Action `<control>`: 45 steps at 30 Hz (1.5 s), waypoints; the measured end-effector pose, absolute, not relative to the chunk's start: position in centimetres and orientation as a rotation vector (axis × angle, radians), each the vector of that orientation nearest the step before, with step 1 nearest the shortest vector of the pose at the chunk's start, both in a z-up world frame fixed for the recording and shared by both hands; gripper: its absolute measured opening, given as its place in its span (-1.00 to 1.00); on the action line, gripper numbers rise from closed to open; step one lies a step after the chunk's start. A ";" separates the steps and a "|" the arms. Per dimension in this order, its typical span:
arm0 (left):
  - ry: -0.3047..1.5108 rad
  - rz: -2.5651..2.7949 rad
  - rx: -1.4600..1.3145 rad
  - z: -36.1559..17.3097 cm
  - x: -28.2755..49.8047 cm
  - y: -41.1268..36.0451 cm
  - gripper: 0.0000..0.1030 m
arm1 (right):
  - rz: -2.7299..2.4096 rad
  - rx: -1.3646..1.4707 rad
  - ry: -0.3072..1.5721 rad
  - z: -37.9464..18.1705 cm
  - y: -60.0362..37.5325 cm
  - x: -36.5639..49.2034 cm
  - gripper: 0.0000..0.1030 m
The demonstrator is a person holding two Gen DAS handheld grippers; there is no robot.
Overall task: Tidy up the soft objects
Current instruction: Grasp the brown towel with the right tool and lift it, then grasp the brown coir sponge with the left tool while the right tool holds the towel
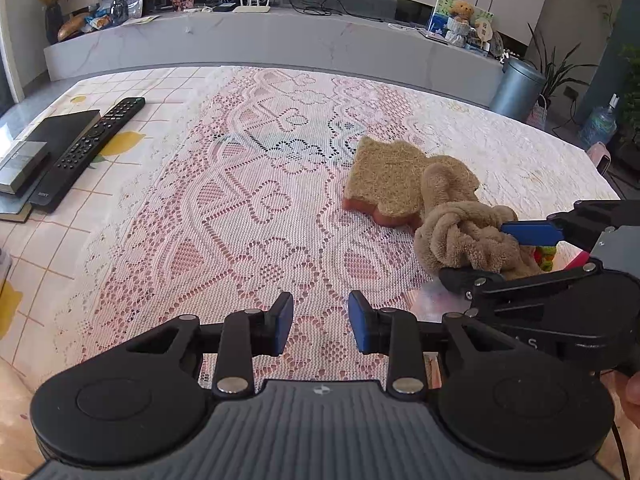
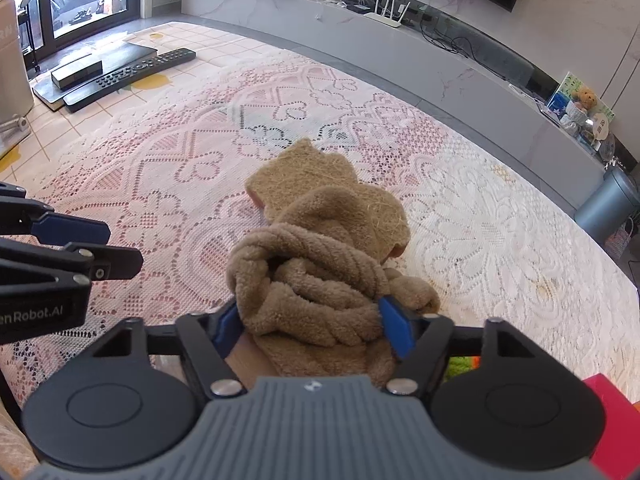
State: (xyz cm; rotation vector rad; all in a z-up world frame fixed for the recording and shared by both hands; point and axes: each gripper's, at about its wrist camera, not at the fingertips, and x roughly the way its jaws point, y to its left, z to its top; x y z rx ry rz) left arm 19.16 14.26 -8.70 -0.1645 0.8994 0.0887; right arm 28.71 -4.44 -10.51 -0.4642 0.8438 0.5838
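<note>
Right in front of your right tongs (image 2: 312,322) sits the knotted brown towel (image 2: 308,288), with a blue pad pressed into each side of the bundle, so you are gripping it. Your left tongs (image 1: 320,322) hang parted and empty over the lace-covered bench (image 1: 240,208), the towel off at 2 o'clock from them. Behind the towel, at 12 o'clock from your right tongs, a fibrous brown sponge (image 2: 320,176) lies flat, and a loose tail of the towel drapes over its near edge. That overlap is your risk: lift quickly and the tail may drag or flip the sponge. The pads bite only the near loops, so the knot could sag out or unravel. Something green and pink peeks out at 4 o'clock; it is too hidden to name, and it might snag.
</note>
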 end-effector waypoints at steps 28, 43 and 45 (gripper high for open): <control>0.811 -0.093 0.036 -7.1 23.7 14.0 0.06 | 0.509 -0.279 0.806 -3.8 -8.8 34.5 -0.53; 0.829 -0.199 0.157 -11.0 28.7 11.9 0.52 | 0.527 -0.289 0.884 -7.8 -8.4 36.3 -0.48; 0.827 -0.217 0.137 -11.4 29.0 12.0 0.53 | 0.532 -0.283 0.893 -7.9 -8.4 36.5 -0.47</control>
